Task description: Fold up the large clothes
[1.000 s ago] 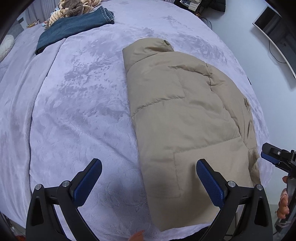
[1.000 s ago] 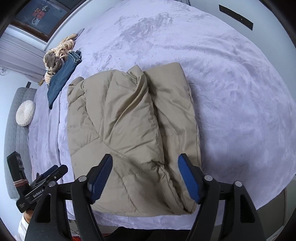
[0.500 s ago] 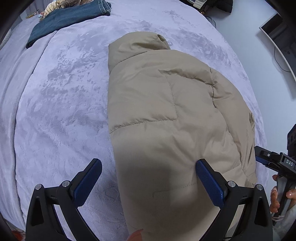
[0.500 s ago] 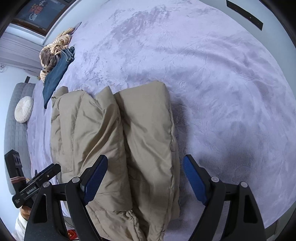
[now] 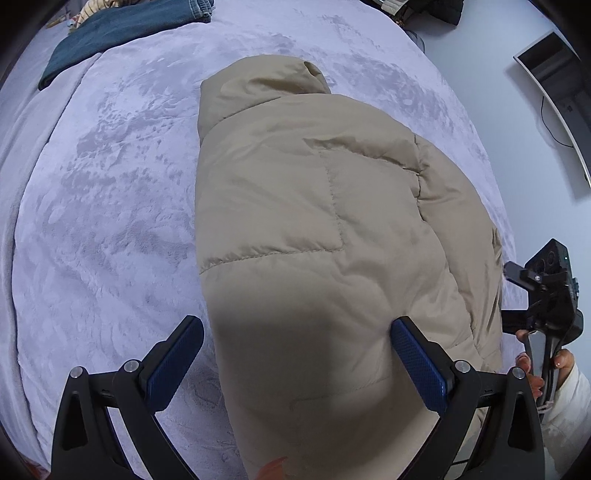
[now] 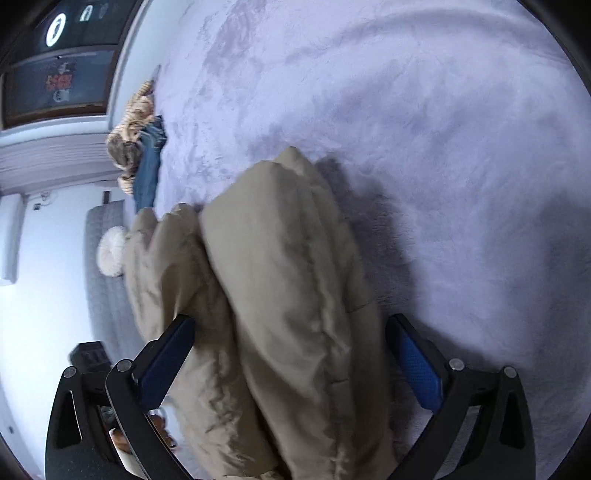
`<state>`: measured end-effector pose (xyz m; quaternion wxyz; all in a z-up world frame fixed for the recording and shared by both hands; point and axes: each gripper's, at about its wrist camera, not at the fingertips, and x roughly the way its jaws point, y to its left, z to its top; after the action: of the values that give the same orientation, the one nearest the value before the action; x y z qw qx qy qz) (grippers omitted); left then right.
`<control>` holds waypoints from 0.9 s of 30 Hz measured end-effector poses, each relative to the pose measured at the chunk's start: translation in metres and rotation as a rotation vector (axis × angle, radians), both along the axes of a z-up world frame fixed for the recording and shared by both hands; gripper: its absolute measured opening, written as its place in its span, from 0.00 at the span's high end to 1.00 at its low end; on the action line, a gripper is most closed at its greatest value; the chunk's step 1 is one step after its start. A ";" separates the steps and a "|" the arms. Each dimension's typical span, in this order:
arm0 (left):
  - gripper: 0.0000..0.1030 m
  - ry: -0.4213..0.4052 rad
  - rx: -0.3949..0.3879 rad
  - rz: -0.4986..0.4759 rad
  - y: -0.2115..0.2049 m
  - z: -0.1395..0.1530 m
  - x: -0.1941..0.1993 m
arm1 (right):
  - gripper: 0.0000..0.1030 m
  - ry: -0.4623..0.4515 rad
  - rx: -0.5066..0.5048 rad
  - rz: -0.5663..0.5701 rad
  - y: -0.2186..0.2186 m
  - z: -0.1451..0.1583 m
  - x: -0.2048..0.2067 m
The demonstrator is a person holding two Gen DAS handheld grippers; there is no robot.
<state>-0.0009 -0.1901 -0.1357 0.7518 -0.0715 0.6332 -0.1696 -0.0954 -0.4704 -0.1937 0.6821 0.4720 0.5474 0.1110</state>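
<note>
A beige puffer jacket [image 5: 314, 229] lies folded lengthwise on a lilac plush bed cover [image 5: 110, 221], collar end far from me. My left gripper [image 5: 295, 354] hangs open over its near hem, the blue pads [image 5: 417, 362] straddling the left part of the hem without touching it. In the right wrist view the jacket [image 6: 280, 295] shows its stacked folded edge. My right gripper [image 6: 291, 354] is low at that edge, its jaws opening wide, with the padded layers between the pads but not pinched. The right gripper [image 5: 543, 295] and the hand holding it show at the left view's right edge.
Folded blue jeans [image 5: 122, 29] and a striped knitted garment [image 6: 133, 122] lie at the bed's far corner. A round white cushion [image 6: 110, 251] rests on a grey sofa beside the bed. A monitor [image 5: 554, 70] stands by the wall on the right.
The right gripper dropped and tilted toward the jacket's edge, which now fills its view, and its jaws widened. The left gripper shifted over the hem early on, then held still.
</note>
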 end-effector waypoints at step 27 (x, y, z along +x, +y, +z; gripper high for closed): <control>0.01 0.194 -0.515 0.084 0.076 -0.066 0.049 | 0.00 0.073 -0.151 0.325 0.049 -0.021 0.042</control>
<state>0.0481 -0.1144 -0.2018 0.6509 -0.3024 0.6348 -0.2860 -0.0535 -0.4212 -0.2146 0.6684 0.3285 0.6475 0.1611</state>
